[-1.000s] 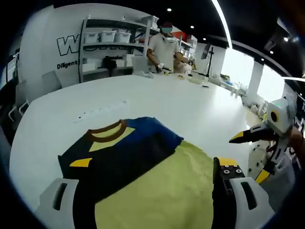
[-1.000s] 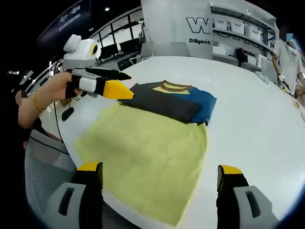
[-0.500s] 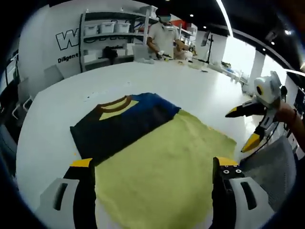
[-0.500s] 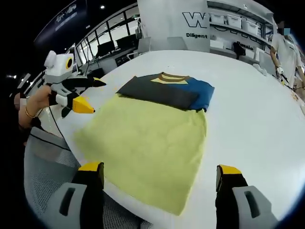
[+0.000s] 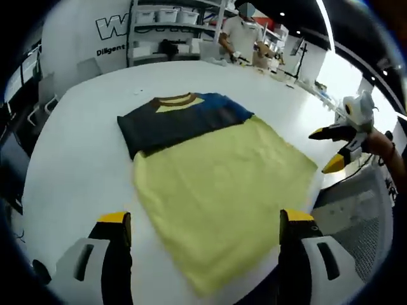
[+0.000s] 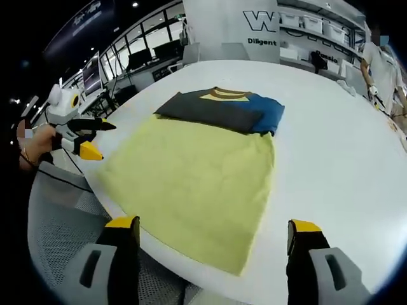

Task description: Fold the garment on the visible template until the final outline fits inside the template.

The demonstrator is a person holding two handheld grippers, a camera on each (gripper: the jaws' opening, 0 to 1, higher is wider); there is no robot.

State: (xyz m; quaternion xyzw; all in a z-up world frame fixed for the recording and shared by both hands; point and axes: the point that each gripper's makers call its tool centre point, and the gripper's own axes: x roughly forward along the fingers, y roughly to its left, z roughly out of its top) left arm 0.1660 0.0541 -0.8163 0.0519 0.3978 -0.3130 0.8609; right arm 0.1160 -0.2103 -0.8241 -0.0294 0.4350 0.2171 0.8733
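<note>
White round desk (image 5: 76, 146) carries a yellow template (image 5: 222, 190) mid-frame; folded dark-and-blue garment (image 5: 181, 117) lies along its far edge, overlapping it. Left gripper (image 5: 206, 232) and right gripper (image 6: 213, 238) sit at frame bottom off the near edge, jaws spread, empty. Upper frame: shelving with bins (image 5: 168, 25), a person (image 5: 241, 35) at another bench, grey mesh chair (image 6: 57, 222) lower left

garment (image 5: 183, 117) — folded, navy-blue, collar up | on far end of yellow template (image 5: 222, 190) — flat

Bare white table (image 5: 76, 152) all round yellow template (image 5: 222, 190) (folded garment (image 5: 181, 117) on its far edge)
</note>
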